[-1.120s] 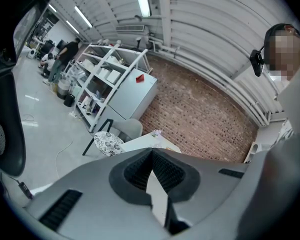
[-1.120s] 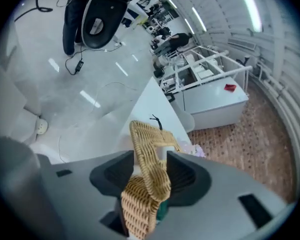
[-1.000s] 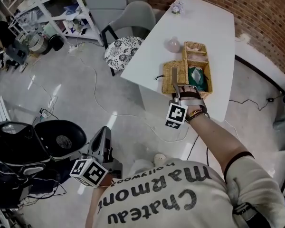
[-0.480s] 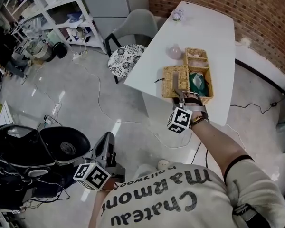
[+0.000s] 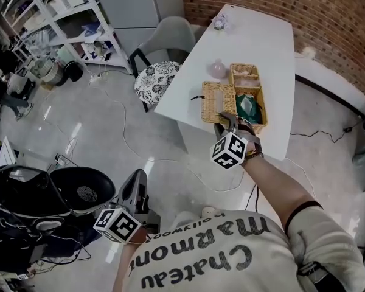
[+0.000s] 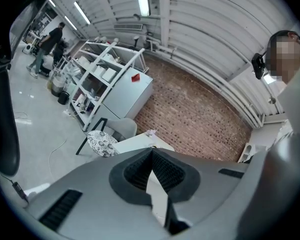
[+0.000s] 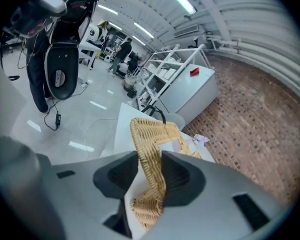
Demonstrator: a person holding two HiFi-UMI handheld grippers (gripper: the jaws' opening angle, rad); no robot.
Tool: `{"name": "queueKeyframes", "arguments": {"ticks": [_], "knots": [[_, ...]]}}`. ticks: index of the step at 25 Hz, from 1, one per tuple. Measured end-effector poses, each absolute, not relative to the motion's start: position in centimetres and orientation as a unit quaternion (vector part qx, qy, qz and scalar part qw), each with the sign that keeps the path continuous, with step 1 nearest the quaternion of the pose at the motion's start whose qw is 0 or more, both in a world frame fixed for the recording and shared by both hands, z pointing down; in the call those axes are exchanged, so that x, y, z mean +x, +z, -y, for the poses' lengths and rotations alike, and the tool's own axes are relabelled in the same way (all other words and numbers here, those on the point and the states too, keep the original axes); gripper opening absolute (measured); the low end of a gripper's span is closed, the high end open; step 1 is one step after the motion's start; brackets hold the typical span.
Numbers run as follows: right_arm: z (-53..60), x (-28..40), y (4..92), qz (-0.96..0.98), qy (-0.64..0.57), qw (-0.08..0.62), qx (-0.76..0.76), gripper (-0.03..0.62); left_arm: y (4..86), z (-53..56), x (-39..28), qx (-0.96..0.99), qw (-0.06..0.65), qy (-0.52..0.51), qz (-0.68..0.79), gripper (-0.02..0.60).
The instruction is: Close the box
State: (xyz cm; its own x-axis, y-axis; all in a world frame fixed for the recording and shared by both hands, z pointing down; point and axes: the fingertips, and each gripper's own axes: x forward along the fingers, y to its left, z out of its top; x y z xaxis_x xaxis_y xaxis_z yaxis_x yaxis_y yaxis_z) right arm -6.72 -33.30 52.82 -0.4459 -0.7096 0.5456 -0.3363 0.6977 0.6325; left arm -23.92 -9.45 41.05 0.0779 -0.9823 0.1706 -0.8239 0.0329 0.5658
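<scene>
Since a second ago, the right gripper [image 7: 151, 176] has pinched in on the wicker lid [image 5: 217, 101]. Its jaws now hold the lid's thin rim. The lid lies flopped open beside the wicker box [image 5: 265, 105], near the front edge of the white table [image 5: 261, 41]. The left gripper [image 6: 151, 151] hangs low, far from the table, with its jaws together and nothing in them. The rim could slip out as the lid swings. With nothing holding the box, it could slide toward the edge.

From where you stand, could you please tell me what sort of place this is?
Likely a workshop or lab, not a home: a bare brick wall, white metal shelves crammed with equipment, and a glossy grey floor.
</scene>
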Motion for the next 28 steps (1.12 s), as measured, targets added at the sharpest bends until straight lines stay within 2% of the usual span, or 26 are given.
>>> {"name": "queueKeyframes", "arguments": {"ticks": [28], "knots": [[34.8, -3.6, 49.4, 0.877, 0.014, 0.262, 0.402, 0.127, 41.9, 11.2, -25.1, 0.664, 0.28, -0.136, 0.68, 0.002]]}}
